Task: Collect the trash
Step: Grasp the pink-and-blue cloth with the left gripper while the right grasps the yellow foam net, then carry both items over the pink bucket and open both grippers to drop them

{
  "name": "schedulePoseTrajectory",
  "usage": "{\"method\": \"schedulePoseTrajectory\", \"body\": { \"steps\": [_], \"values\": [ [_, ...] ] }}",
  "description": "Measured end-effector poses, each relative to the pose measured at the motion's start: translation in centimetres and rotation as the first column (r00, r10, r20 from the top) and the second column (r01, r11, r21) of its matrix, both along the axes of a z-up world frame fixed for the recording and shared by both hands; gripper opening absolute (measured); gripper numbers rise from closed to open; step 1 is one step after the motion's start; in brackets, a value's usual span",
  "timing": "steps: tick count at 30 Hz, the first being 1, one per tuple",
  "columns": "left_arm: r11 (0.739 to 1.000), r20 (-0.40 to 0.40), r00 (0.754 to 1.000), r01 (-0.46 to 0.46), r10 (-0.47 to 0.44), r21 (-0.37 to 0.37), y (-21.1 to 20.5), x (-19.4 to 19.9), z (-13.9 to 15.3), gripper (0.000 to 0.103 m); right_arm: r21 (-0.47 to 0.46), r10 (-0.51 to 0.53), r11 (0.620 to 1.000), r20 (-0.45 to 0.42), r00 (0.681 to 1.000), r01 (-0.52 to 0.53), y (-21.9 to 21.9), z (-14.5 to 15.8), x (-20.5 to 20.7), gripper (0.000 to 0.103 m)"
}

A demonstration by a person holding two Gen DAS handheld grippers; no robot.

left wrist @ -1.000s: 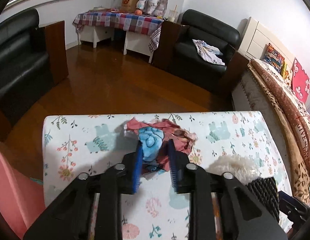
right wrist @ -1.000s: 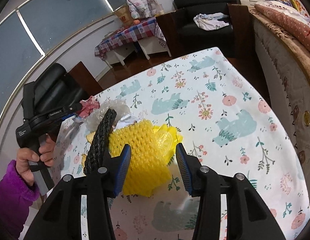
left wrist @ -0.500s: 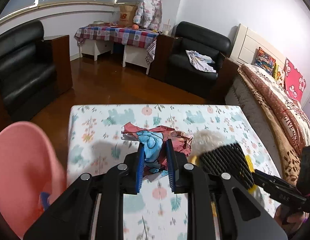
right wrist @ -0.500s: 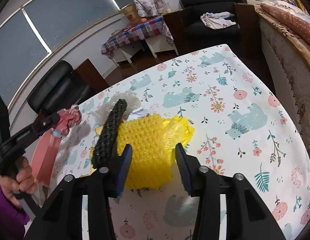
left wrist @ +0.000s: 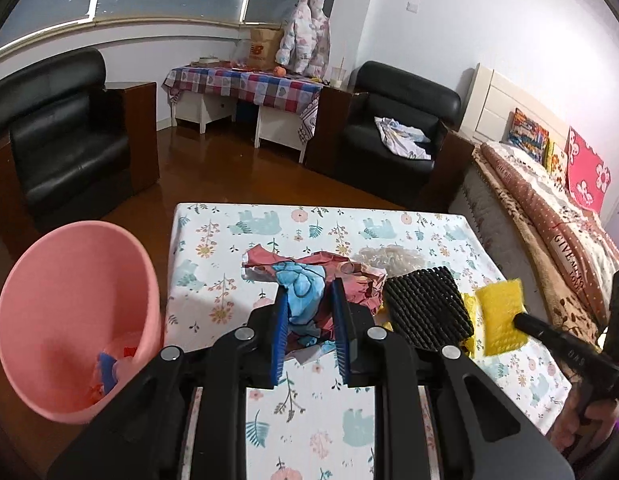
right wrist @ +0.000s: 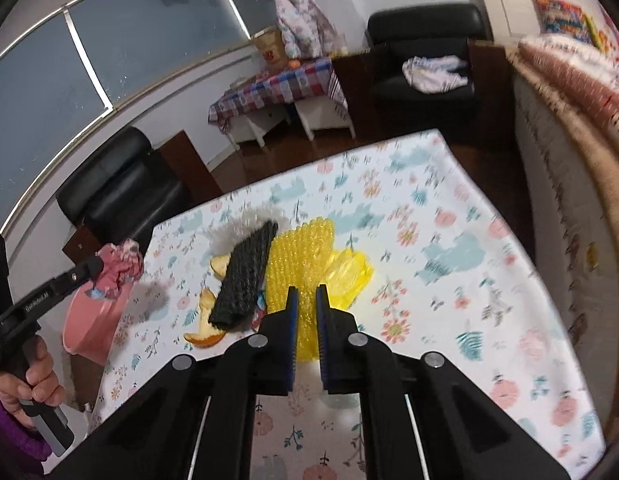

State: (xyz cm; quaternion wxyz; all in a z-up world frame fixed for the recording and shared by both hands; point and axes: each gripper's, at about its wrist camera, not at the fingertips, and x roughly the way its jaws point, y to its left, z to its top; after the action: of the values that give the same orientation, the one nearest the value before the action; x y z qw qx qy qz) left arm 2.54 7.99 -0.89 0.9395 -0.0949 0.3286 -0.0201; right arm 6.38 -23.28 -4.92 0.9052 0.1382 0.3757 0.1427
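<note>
My left gripper [left wrist: 309, 300] is shut on a crumpled red and blue wrapper [left wrist: 305, 280] and holds it above the table, right of the pink bin [left wrist: 73, 280]. In the right wrist view the wrapper [right wrist: 119, 264] hangs near the bin [right wrist: 95, 320]. My right gripper [right wrist: 305, 300] is shut on the yellow bubble wrap [right wrist: 297, 256], lifted off the table; it also shows in the left wrist view [left wrist: 501, 312]. A black foam net [right wrist: 245, 280] and orange peel [right wrist: 205, 336] lie beside it.
The table wears a floral cloth [right wrist: 449, 272]. A yellow plastic bag [right wrist: 349, 272] and clear crinkled plastic [left wrist: 385, 256] lie on it. The bin holds some trash [left wrist: 109, 372]. A bed [left wrist: 549, 216] runs along the right; black armchairs [left wrist: 65, 140] stand beyond.
My left gripper has lifted the wrapper up and toward the pink bin. My right gripper has closed on the yellow bubble wrap and raised it.
</note>
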Motion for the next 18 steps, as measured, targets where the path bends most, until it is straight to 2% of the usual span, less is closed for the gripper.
{"method": "schedulePoseTrajectory", "body": {
  "steps": [4, 8, 13, 18],
  "values": [
    [1.0, 0.028, 1.0, -0.009, 0.009, 0.004, 0.8, -0.8, 0.6, 0.02, -0.009, -0.008, 1.0, 0.061, 0.998, 0.009, 0.4, 3.1, -1.0, 0.008],
    [1.0, 0.057, 0.998, -0.022, 0.022, -0.009, 2.0, -1.6, 1.1, 0.02, -0.027, 0.029, 0.999, 0.105, 0.994, -0.026, 2.2, 5.2, -1.6, 0.008],
    [0.998, 0.087, 0.994, -0.068, 0.068, -0.006, 4.0, -3.3, 1.9, 0.02, -0.007, 0.139, 0.99, 0.124, 0.983, -0.139, 6.7, 6.9, -0.9, 0.008],
    [0.988, 0.125, 0.98, -0.157, 0.155, 0.007, 7.5, -5.7, 2.9, 0.02, -0.017, 0.275, 0.961, 0.146, 0.95, -0.275, 13.0, 8.3, 0.0, 0.008]
  ]
}}
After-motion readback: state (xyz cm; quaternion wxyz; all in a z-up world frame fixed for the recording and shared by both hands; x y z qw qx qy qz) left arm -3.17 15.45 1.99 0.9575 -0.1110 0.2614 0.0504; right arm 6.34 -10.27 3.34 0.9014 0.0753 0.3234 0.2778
